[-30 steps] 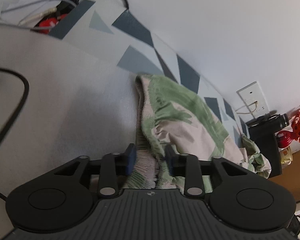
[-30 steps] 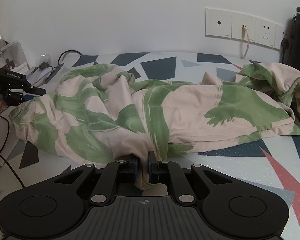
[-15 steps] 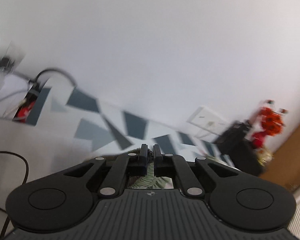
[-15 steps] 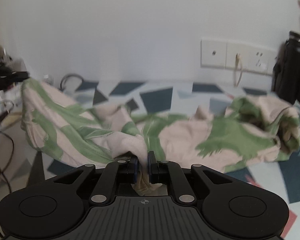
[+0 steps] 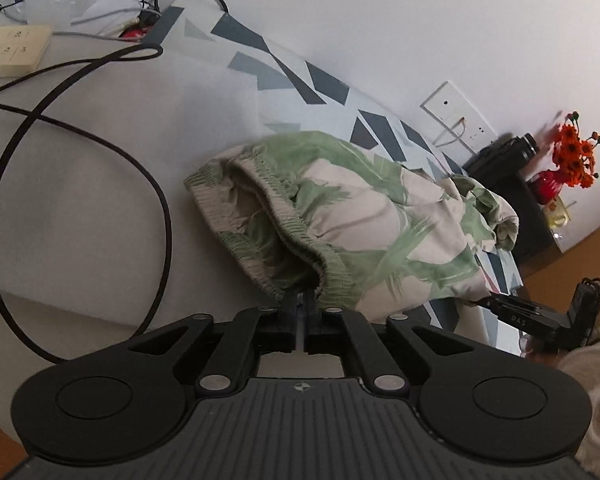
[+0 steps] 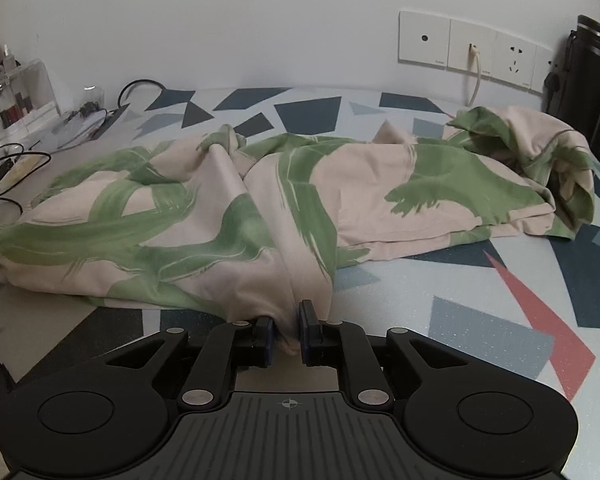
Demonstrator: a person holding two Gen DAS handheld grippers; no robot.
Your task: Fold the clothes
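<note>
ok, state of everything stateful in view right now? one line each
left gripper: shut on the waistband of the green-print garment
right gripper: shut on a fold of the garment's near edge
green-print garment: unfolded, crumpled, lying across the patterned mat
waistband: gaping open
black cable: loose, looped on the white surface
wall sockets: one has a white plug in it

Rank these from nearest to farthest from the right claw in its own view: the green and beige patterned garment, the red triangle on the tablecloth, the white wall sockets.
1. Green and beige patterned garment, pinched in the right claw.
2. Red triangle, right.
3. White wall sockets, far right wall.
</note>
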